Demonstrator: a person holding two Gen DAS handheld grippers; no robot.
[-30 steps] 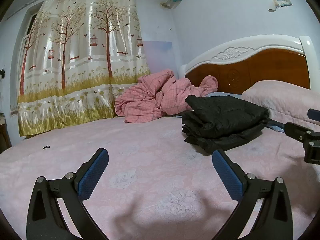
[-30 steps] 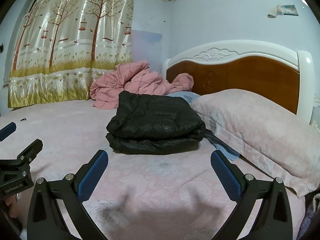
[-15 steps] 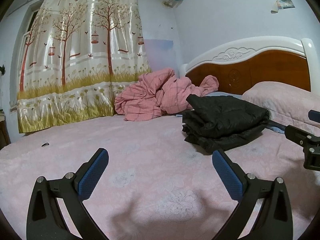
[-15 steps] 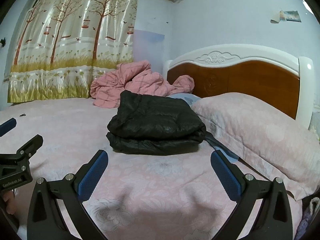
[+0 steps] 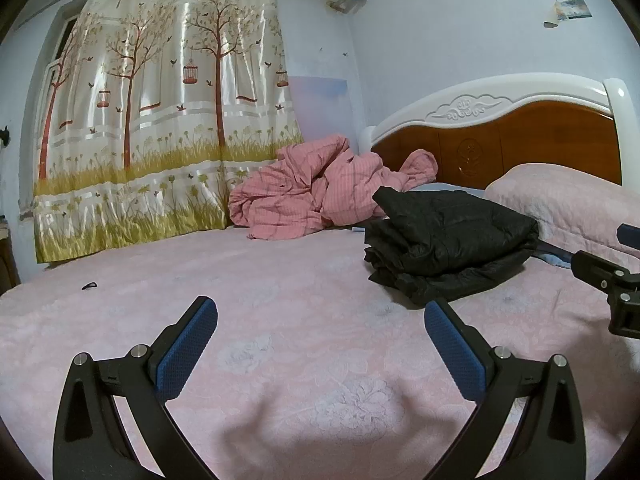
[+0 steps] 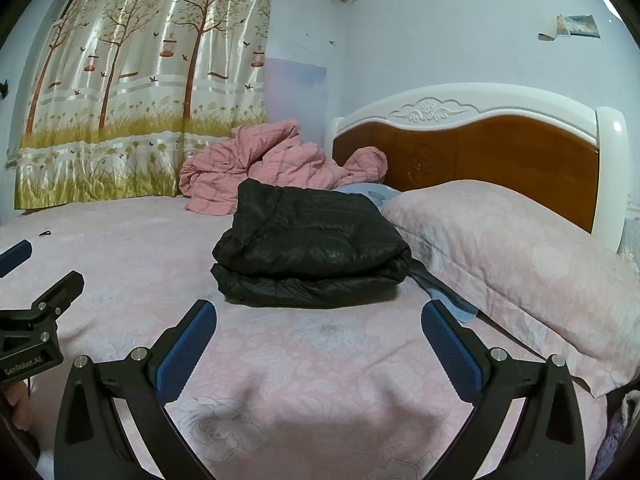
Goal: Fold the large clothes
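Note:
A black puffy jacket [image 6: 308, 240] lies folded in a thick stack on the pink bed sheet [image 6: 320, 360], near the pillow; it also shows in the left wrist view [image 5: 452, 240]. My right gripper [image 6: 319, 320] is open and empty, hovering above the sheet in front of the jacket. My left gripper [image 5: 321, 320] is open and empty, further left of the jacket. Each gripper appears at the edge of the other's view: the right one [image 5: 616, 280] and the left one [image 6: 28, 320].
A crumpled pink checked quilt [image 5: 320, 192] lies behind the jacket by the curtain [image 5: 160, 120]. A pink pillow [image 6: 520, 248] lies against the wooden headboard [image 6: 500, 152]. A blue cloth [image 6: 444, 292] peeks out beside the jacket. A small black item [image 5: 89, 285] lies far left.
Both grippers have tilted slightly upward and drawn back a little; the scene sits lower in the views. The jacket has not moved. Jaws stay open.

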